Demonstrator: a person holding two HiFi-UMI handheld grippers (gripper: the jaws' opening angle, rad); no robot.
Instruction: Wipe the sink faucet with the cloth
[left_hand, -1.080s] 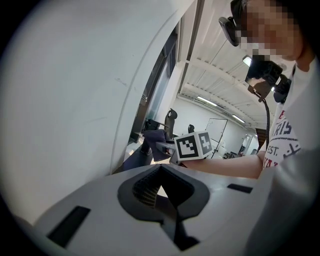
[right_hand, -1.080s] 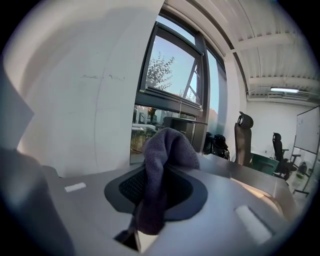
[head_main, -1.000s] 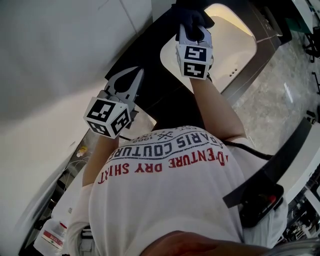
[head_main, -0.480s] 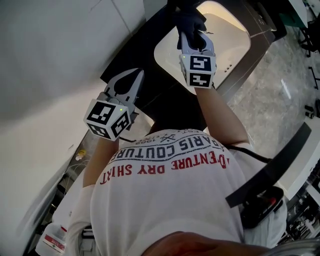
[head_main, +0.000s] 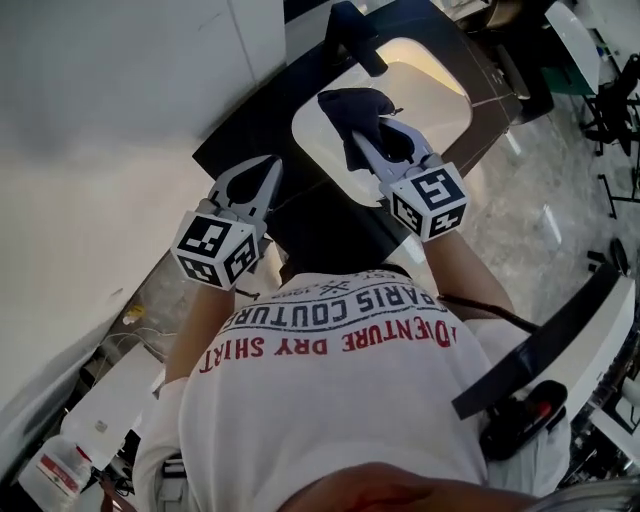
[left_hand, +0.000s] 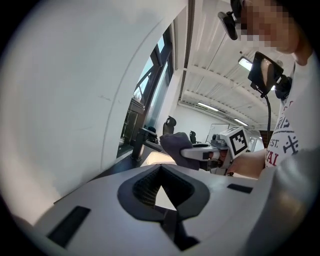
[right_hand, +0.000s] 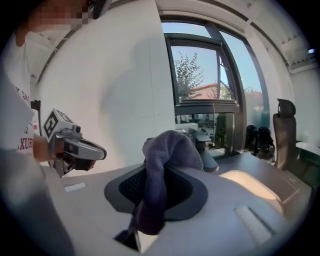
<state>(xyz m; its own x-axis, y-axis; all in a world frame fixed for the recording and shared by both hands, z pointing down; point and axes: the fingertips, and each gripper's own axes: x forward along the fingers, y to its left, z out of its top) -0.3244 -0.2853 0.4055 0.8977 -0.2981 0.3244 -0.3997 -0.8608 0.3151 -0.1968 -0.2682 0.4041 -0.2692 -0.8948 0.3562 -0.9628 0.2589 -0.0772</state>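
A dark purple cloth (head_main: 355, 108) is bunched in my right gripper (head_main: 372, 140), which is shut on it above the white sink basin (head_main: 430, 95). The dark faucet (head_main: 352, 40) stands at the basin's far edge, a short way beyond the cloth and apart from it. In the right gripper view the cloth (right_hand: 165, 150) drapes over the jaws, and the faucet (right_hand: 207, 142) shows just behind it. My left gripper (head_main: 268, 165) is shut with nothing in it, over the black counter left of the basin. In the left gripper view, the cloth (left_hand: 175, 145) sits right of the faucet (left_hand: 142, 142).
The basin is set in a black counter (head_main: 260, 120) against a white wall (head_main: 100, 120). A window (right_hand: 200, 75) is behind the faucet. An office chair (right_hand: 282, 132) stands at the right. Pale stone floor (head_main: 540, 180) lies right of the counter.
My right gripper has drawn the cloth back from the faucet toward the person, so it now hangs over the basin. The left gripper has stayed about where it was.
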